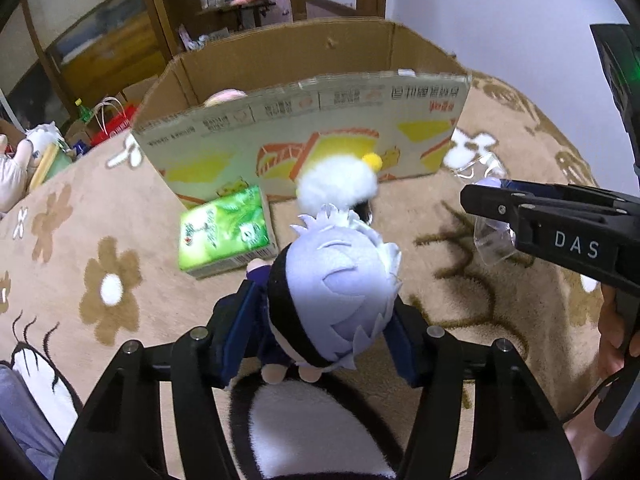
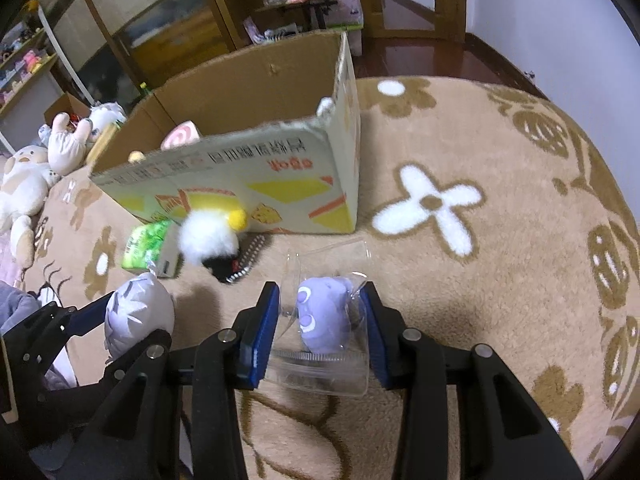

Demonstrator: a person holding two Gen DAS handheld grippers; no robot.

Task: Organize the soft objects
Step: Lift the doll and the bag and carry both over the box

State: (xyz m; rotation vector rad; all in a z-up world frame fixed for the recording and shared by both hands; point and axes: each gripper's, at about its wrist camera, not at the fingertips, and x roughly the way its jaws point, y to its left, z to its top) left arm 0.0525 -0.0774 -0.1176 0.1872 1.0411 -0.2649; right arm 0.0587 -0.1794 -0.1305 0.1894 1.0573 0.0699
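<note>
Landmark: cardboard box, open top, standing on my tan flower rug.
Left gripper: I have it clamped on a pale-haired doll, pads on both sides, just in front of the box.
Right gripper: closed on a clear bag with a purple plush inside, in front of the box's right corner.
White pom-pom toy: on the rug against the box front.
Green tissue pack: beside it, touching the box front.
Inside box: pink plush, partly hidden.
</note>
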